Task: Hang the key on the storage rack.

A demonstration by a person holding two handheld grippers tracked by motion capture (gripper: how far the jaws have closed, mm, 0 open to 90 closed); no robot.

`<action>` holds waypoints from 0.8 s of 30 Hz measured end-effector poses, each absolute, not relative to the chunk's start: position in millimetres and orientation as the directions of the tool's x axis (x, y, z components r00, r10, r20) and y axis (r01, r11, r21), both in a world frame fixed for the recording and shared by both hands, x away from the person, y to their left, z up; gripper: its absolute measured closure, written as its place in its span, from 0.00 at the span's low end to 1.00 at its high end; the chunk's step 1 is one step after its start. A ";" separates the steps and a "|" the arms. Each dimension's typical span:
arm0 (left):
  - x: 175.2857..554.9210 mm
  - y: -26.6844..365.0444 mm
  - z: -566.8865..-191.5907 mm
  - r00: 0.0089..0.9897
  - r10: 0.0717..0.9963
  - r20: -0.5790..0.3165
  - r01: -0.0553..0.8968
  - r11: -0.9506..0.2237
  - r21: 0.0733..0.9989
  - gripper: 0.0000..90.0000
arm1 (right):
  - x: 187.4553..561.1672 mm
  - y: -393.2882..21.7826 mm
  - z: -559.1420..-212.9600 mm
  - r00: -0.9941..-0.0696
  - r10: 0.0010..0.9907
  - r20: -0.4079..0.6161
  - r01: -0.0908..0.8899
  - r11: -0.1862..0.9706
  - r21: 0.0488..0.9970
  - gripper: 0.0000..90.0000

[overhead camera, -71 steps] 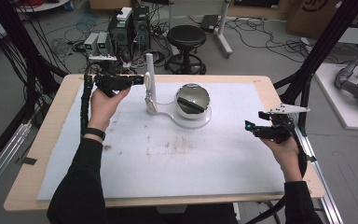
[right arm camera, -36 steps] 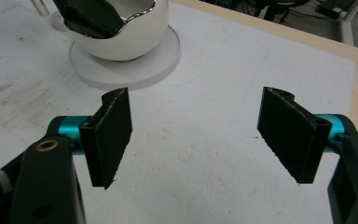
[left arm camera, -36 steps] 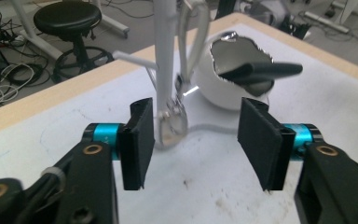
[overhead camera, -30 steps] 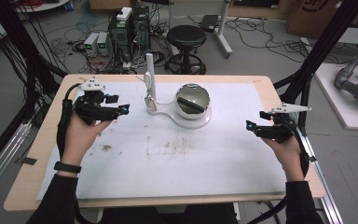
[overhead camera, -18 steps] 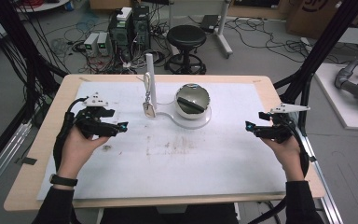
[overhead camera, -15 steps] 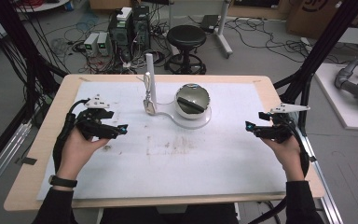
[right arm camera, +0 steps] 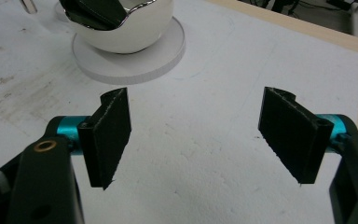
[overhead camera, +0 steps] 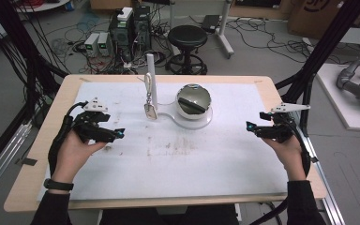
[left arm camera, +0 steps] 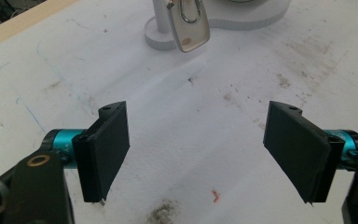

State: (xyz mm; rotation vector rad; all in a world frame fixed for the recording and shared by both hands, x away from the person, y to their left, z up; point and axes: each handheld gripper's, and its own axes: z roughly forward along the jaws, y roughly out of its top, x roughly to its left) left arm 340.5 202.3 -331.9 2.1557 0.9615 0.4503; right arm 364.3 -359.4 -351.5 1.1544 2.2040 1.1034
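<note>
While both claws gape, a key tag (overhead camera: pixel 149 111) hangs beside the bowl (overhead camera: pixel 193 100).

A wooden tabletop (overhead camera: pixel 70 84) carries a stained white mat (overhead camera: pixel 192 164) over most of it. On the mat, toward its far middle, stands a white stand (overhead camera: pixel 194 123) bearing a shiny bowl (overhead camera: pixel 193 101) and, left of the bowl, an upright post (overhead camera: pixel 150 77).

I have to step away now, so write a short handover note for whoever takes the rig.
Left gripper: fingers have just been opening, now wide, nothing between them, over the white mat's left side.
Right gripper: open, empty, at the mat's right side.
The key fob hangs on the white post; the shiny bowl sits on the round base beside it, something dark inside.
Done: fob looks hung, both grippers clear of it.
Left: nothing obvious; check the fob hangs securely.
</note>
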 end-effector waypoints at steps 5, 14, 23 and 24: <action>340.9 201.7 -332.2 0.661 0.750 0.023 0.499 -0.463 0.732 0.25 | 364.5 -358.0 -352.0 -0.573 0.820 -0.002 0.492 0.345 0.799 0.29; 340.3 200.9 -330.2 0.670 0.742 0.030 0.494 -0.476 0.727 0.25 | 363.2 -360.3 -351.7 -0.570 0.822 -0.001 0.498 0.346 0.795 0.29; 341.1 201.4 -330.6 0.677 0.736 0.027 0.489 -0.476 0.731 0.25 | 363.2 -362.0 -352.1 -0.569 0.822 0.001 0.500 0.346 0.794 0.29; 341.2 201.4 -330.7 0.677 0.736 0.026 0.489 -0.476 0.731 0.25 | 363.2 -362.3 -352.1 -0.571 0.821 -0.002 0.499 0.348 0.793 0.29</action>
